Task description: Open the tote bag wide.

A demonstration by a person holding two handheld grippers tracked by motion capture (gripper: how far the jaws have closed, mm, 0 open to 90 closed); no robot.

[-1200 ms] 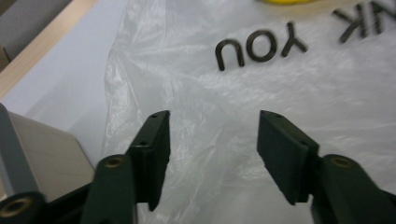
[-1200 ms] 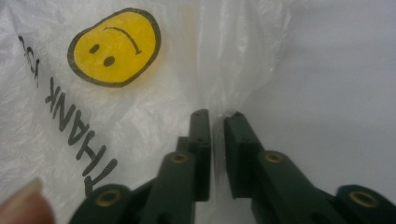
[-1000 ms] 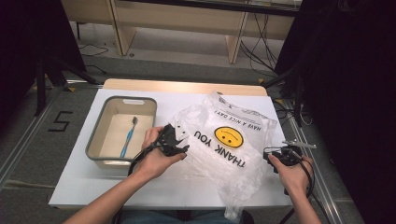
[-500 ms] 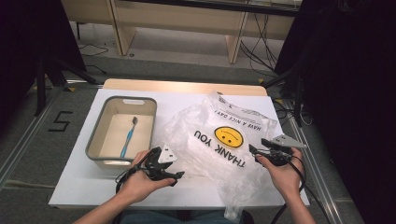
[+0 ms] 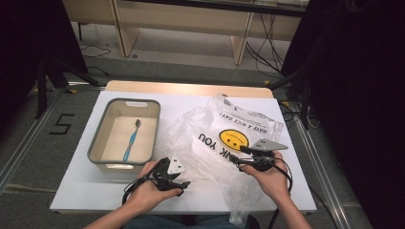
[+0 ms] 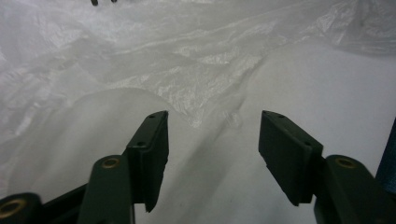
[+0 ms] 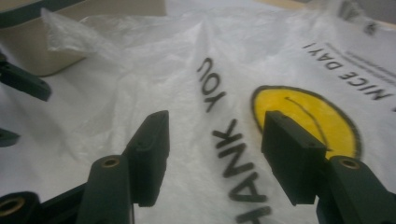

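1. The white table (image 5: 86, 191) carries everything; its far edge shows bare wood.
2. A crumpled clear plastic bag (image 5: 210, 143) printed with "THANK YOU", "HAVE A NICE DAY!" and a yellow smiley face (image 5: 234, 139) sprawls from the table's middle to its right edge, with one end trailing over the near edge.
3. A grey-rimmed beige bin (image 5: 111, 164) sits along the left side, just beside the bag.
4. A blue toothbrush (image 5: 130, 143) lies inside the bin on its floor.
5. My left gripper (image 6: 212, 140) hovers near the near edge, jaws spread wide over bare table at the bag's rim, gripping nothing.
6. My right gripper (image 7: 215, 140) is over the bag's print, jaws wide apart, empty.
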